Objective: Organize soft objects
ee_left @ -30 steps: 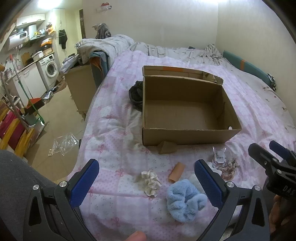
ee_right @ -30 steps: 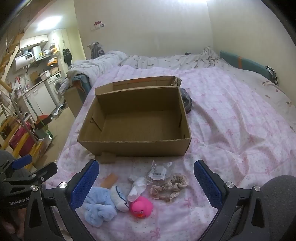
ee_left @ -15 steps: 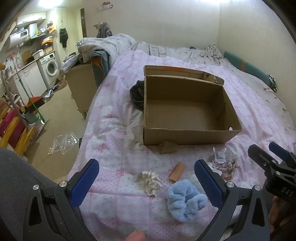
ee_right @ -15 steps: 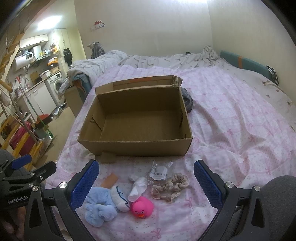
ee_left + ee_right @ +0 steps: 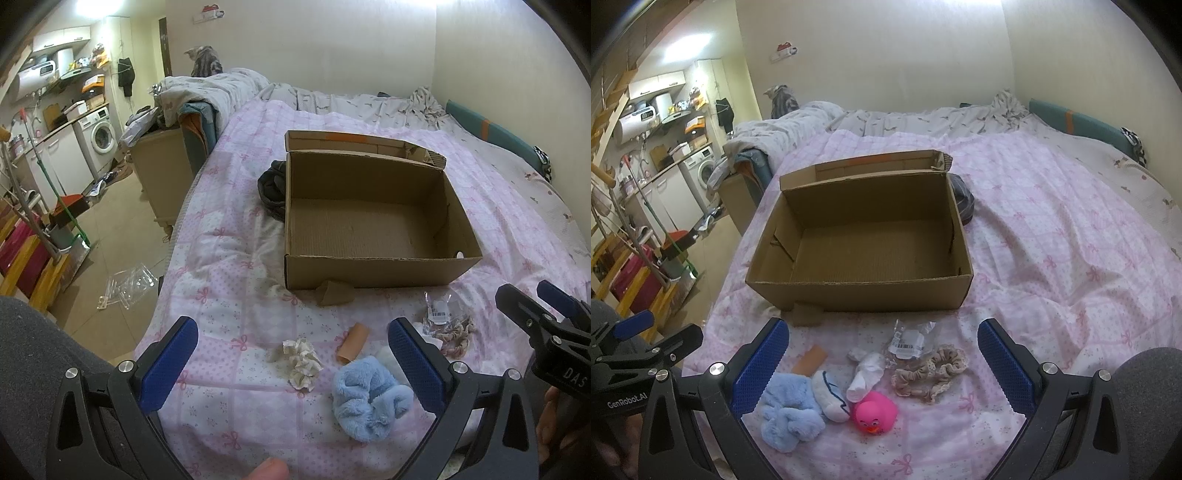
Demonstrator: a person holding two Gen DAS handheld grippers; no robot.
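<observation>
An open cardboard box (image 5: 373, 225) (image 5: 864, 240) stands empty on the pink quilt. In front of it lie a fluffy blue scrunchie (image 5: 369, 402) (image 5: 790, 413), a cream scrunchie (image 5: 303, 363), a beige lace scrunchie (image 5: 929, 373) (image 5: 456, 334), a white sock (image 5: 866, 373), a white-and-blue sock (image 5: 830, 397), a pink rubber duck (image 5: 874, 411), a tan tube (image 5: 352, 341) (image 5: 809, 359) and a clear plastic packet (image 5: 908, 338) (image 5: 437, 314). My left gripper (image 5: 295, 363) hangs open above the cream scrunchie. My right gripper (image 5: 882, 369) hangs open above the socks and duck.
A dark garment (image 5: 271, 188) lies beside the box's far corner. A rumpled grey duvet (image 5: 221, 88) covers the bed's far end. The bed's left edge drops to a floor with a cabinet (image 5: 159, 173), plastic wrap (image 5: 127, 286) and kitchen clutter.
Both views have shifted very slightly; the objects on the quilt lie where they were and both grippers stay open.
</observation>
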